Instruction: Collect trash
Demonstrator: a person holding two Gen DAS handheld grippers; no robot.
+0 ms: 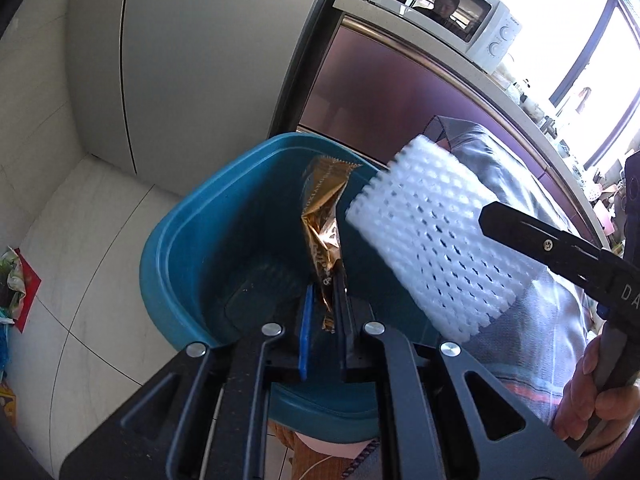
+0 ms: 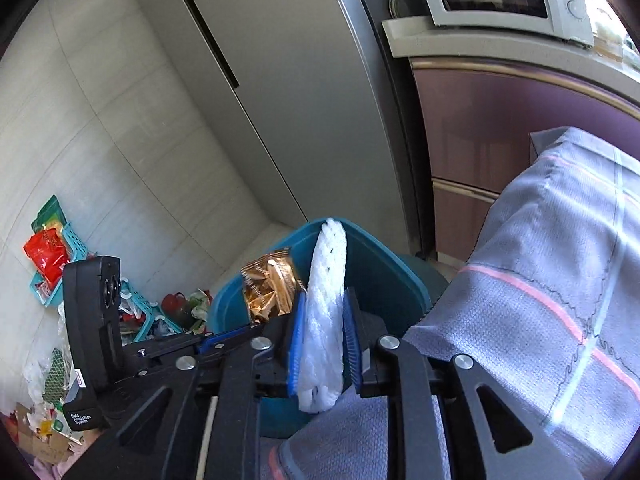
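Gold foil wrapper [image 1: 325, 216] sits pinched in my left gripper [image 1: 323, 304] and white foam netting [image 2: 325, 312] between my right gripper's [image 2: 323, 344] pads, both over the teal bin [image 1: 180, 240], unreleased. More litter [image 2: 48, 256] waits on the floor.

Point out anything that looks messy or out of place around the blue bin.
Litter on the floor stands out: wrappers, a red packet and tipped teal baskets lie scattered by the wall, left of the blue bin. The gold wrapper and white foam net sit in the grippers over the bin.
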